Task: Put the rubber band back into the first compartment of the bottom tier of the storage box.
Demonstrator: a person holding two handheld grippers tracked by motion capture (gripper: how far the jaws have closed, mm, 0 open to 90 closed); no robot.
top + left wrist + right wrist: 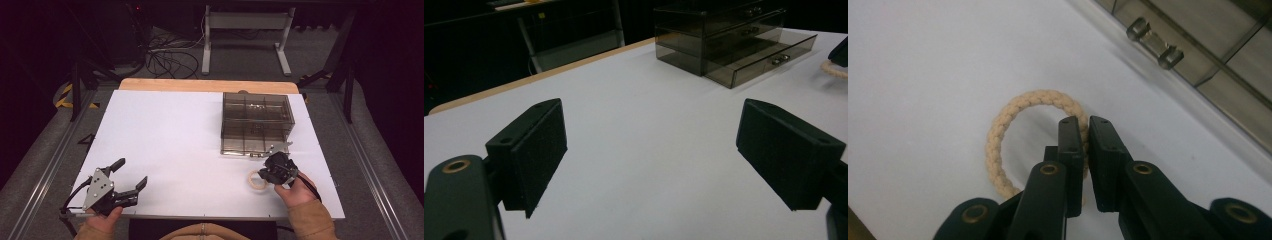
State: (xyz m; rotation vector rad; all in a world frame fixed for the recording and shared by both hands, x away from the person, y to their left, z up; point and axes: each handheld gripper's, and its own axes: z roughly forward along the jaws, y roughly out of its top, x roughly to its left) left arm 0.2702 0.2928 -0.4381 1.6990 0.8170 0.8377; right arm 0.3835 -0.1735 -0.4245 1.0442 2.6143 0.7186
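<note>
— What is seen in the high view?
— A white table (165, 145) is seen, with a smoky clear drawer box (256, 122) toward its far right. The left gripper (131, 175) is held near the front left corner, jaws spread wide. The right gripper (263, 172) is lowered onto a beige rope ring (255, 182) just in front of the box.

— And in the left gripper view?
— Bare table is framed between widely parted jaws; the box's lowest drawer (769, 57) is pulled out.

— The right gripper view?
— The ring (1013, 135) is pinched by nearly closed jaws.
</note>
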